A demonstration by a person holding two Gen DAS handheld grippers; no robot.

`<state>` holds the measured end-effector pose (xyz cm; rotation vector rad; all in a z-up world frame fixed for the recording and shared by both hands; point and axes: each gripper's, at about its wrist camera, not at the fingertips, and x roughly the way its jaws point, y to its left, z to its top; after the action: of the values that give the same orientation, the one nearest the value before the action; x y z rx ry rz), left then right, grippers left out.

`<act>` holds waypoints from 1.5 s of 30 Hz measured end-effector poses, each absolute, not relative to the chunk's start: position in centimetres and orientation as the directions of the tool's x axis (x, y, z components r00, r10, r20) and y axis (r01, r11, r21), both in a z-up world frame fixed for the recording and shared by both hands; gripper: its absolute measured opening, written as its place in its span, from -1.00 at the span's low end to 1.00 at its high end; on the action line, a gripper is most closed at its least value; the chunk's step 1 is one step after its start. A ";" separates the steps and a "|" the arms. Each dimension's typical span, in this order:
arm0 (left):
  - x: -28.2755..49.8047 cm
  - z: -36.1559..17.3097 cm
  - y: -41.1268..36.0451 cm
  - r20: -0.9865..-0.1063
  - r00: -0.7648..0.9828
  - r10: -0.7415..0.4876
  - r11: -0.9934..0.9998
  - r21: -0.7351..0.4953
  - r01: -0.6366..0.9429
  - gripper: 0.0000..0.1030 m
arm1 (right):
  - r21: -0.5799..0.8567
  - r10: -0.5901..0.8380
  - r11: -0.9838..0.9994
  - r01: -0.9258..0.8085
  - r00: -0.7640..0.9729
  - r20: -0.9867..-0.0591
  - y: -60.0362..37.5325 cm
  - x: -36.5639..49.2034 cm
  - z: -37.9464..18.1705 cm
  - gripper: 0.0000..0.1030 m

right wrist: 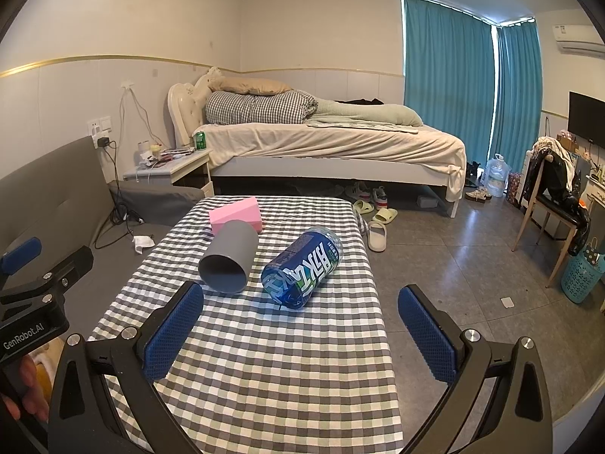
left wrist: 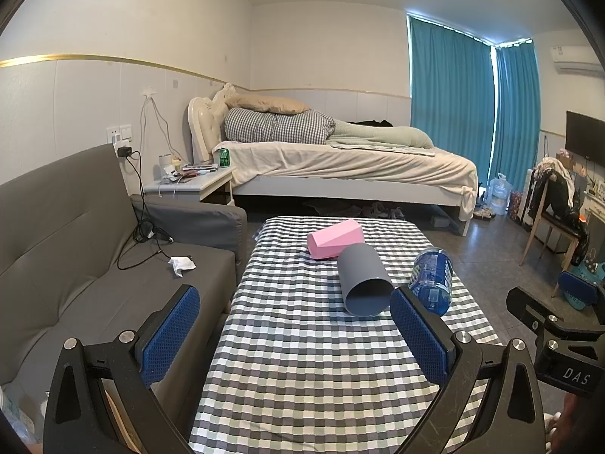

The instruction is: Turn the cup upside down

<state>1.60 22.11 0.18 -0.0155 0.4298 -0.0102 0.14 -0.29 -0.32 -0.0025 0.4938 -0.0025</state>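
Note:
A grey cup (left wrist: 363,280) (right wrist: 229,258) lies on its side on the checked tablecloth (left wrist: 302,370) (right wrist: 264,359), its open mouth turned toward me. My left gripper (left wrist: 295,302) is open and empty, held above the near part of the table, short of the cup. My right gripper (right wrist: 300,302) is also open and empty, with the cup just beyond its left finger. In the left wrist view the right gripper's body shows at the right edge (left wrist: 559,340); in the right wrist view the left gripper's body shows at the left edge (right wrist: 34,302).
A blue bottle (left wrist: 432,279) (right wrist: 302,273) lies on its side to the right of the cup. A pink block (left wrist: 334,238) (right wrist: 236,215) rests behind the cup, touching it. A grey sofa (left wrist: 75,246) runs along the table's left. Slippers (right wrist: 376,236) sit on the floor to the right.

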 end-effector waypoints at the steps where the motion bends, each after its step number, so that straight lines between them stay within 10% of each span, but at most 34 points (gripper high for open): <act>1: 1.6 0.2 22.1 -0.417 0.909 -0.013 1.000 -0.017 0.006 1.00 | -0.003 -0.003 1.000 0.002 0.881 -0.474 -0.3 0.1 -0.3 0.99; 45: 1.7 -0.1 22.0 -0.424 0.906 -0.017 1.000 -0.029 0.005 1.00 | -0.008 -0.012 1.000 0.009 0.881 -0.473 -0.3 0.3 -0.7 0.99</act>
<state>1.73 21.96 -0.06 -0.0279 0.4379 -0.0111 0.34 -0.31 -0.72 -0.0057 0.4932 -0.0106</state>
